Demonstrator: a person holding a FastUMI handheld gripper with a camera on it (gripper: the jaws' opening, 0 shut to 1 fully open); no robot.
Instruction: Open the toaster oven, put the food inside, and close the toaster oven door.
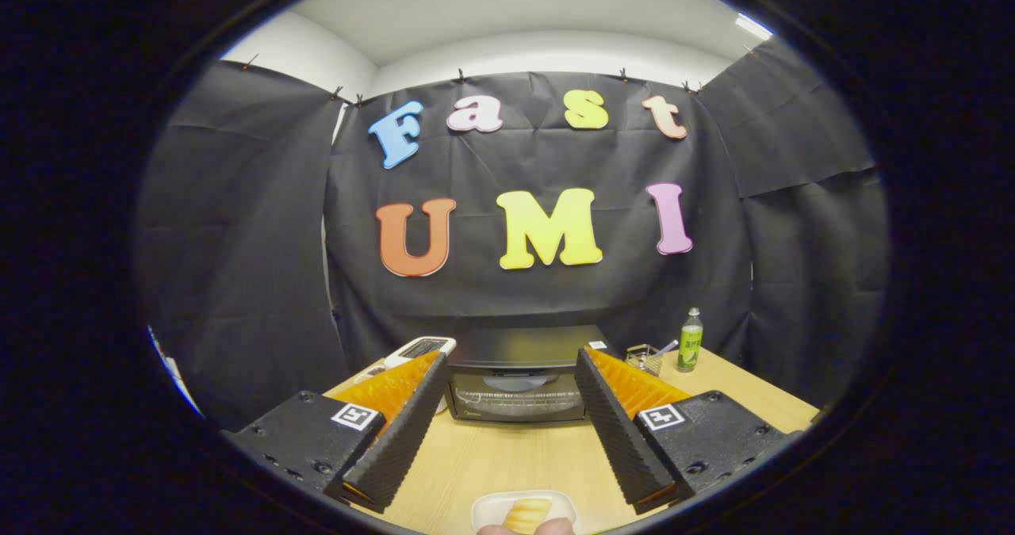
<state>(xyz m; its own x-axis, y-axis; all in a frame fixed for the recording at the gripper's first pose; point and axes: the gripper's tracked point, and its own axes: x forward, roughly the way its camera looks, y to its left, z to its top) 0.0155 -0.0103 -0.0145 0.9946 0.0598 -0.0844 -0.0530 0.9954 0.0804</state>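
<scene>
A black toaster oven (517, 376) stands at the far side of the wooden table (507, 460), its glass door closed. My gripper (511, 358) is open, its fingers spread wide, one tip near each front corner of the oven but well short of it. Below and between the fingers lies a small white dish (488, 510) holding a yellow-orange piece of food (526, 513). A fingertip of a person (519, 529) touches the dish's near edge.
A green bottle (690, 340) stands to the right of the oven, with a small wire holder (642, 357) beside it. A white device (420, 349) lies left of the oven. Black cloth walls close the booth on all sides.
</scene>
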